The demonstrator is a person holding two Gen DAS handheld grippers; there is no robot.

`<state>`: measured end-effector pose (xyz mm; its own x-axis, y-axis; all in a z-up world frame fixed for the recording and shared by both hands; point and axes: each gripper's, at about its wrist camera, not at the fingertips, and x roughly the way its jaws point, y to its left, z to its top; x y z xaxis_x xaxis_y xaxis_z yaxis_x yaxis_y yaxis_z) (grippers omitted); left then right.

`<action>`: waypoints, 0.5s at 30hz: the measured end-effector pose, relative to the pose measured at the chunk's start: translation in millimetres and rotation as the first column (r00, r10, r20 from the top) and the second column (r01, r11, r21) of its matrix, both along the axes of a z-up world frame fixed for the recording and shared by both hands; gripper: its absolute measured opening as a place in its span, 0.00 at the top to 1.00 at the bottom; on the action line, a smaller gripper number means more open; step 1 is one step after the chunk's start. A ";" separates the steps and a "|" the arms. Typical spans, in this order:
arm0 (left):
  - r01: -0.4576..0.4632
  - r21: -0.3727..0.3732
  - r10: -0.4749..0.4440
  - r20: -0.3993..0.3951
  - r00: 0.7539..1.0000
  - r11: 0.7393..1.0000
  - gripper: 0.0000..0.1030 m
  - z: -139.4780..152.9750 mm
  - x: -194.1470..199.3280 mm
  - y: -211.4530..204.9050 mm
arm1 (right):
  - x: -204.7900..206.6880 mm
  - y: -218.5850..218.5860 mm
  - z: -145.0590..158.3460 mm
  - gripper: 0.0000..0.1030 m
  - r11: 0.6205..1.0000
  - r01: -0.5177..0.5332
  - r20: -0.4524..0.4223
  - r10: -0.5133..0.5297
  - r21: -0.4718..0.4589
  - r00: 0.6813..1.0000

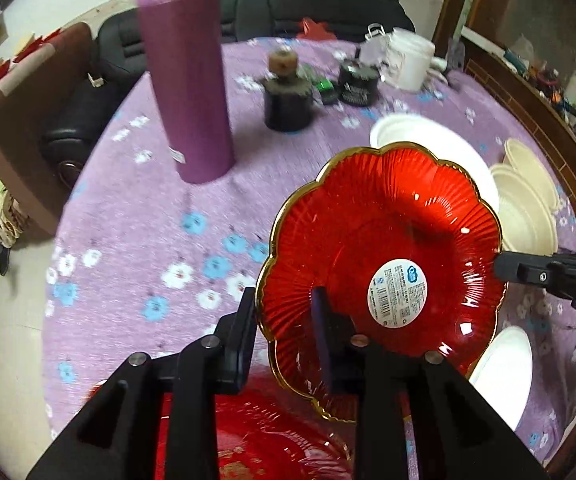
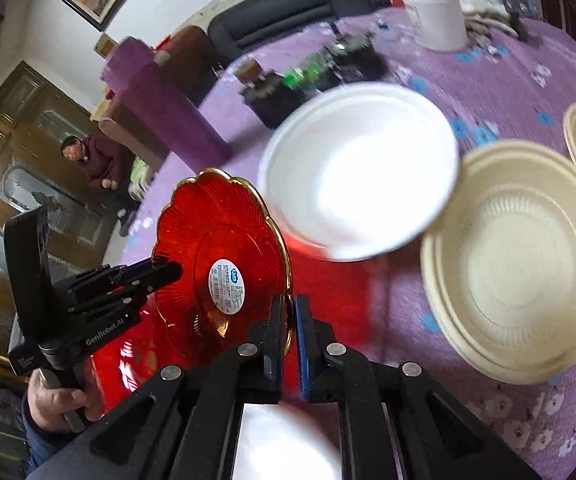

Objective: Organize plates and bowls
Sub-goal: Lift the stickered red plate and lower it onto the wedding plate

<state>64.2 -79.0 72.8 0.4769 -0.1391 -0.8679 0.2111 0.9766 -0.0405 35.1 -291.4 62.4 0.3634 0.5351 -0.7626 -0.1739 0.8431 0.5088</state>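
Note:
A clear red scalloped plate (image 1: 388, 208) with a gold rim and a white sticker hangs tilted above the purple flowered tablecloth (image 1: 147, 240). My right gripper (image 2: 289, 304) is shut on its near rim; in the left wrist view it (image 1: 502, 270) comes in from the right. My left gripper (image 1: 283, 304) straddles the opposite rim with its jaws a little apart, and a gap shows beside the rim. From the right wrist view the red plate (image 2: 223, 224) has the left gripper (image 2: 167, 272) at its left edge. A second red plate (image 1: 247, 440) lies underneath.
A white bowl (image 2: 360, 168) and stacked cream bowls (image 2: 516, 264) sit to the right, a white plate (image 2: 283, 440) close below. A tall purple flask (image 1: 185, 92), dark jars (image 1: 288, 100) and a white tub (image 1: 412, 60) stand further back. A person (image 2: 95, 156) sits beyond the table.

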 end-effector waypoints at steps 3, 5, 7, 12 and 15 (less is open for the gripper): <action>-0.012 -0.010 0.013 0.031 0.999 1.000 0.76 14.8 -5.6 10.5 | -2.2 5.0 9.7 0.93 1.000 -0.007 0.016 0.007 0.018 1.000; -0.014 -0.011 0.015 0.048 0.999 1.000 0.76 21.8 -12.5 17.0 | -6.8 10.4 15.7 0.93 0.999 -0.018 0.026 0.017 0.029 1.000; -0.015 -0.003 0.015 0.063 0.998 1.000 0.76 28.2 -20.5 23.5 | -12.4 15.4 20.2 0.93 0.999 -0.023 0.027 0.022 0.048 0.999; -0.032 0.008 0.031 0.086 0.996 0.999 0.76 34.9 -45.7 42.9 | -30.4 33.9 29.4 0.93 0.995 -0.057 0.031 0.055 0.084 0.998; -0.051 0.017 0.050 0.088 0.995 0.999 0.72 32.9 -64.3 59.2 | -44.2 49.4 30.1 0.93 0.991 -0.085 0.030 0.082 0.101 0.996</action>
<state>-0.1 -19.8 105.7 0.5569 -0.0970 -0.8249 0.1634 0.9865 -0.0057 -9.1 -242.0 92.5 0.3328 0.6391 -0.6934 -0.2556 0.7689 0.5860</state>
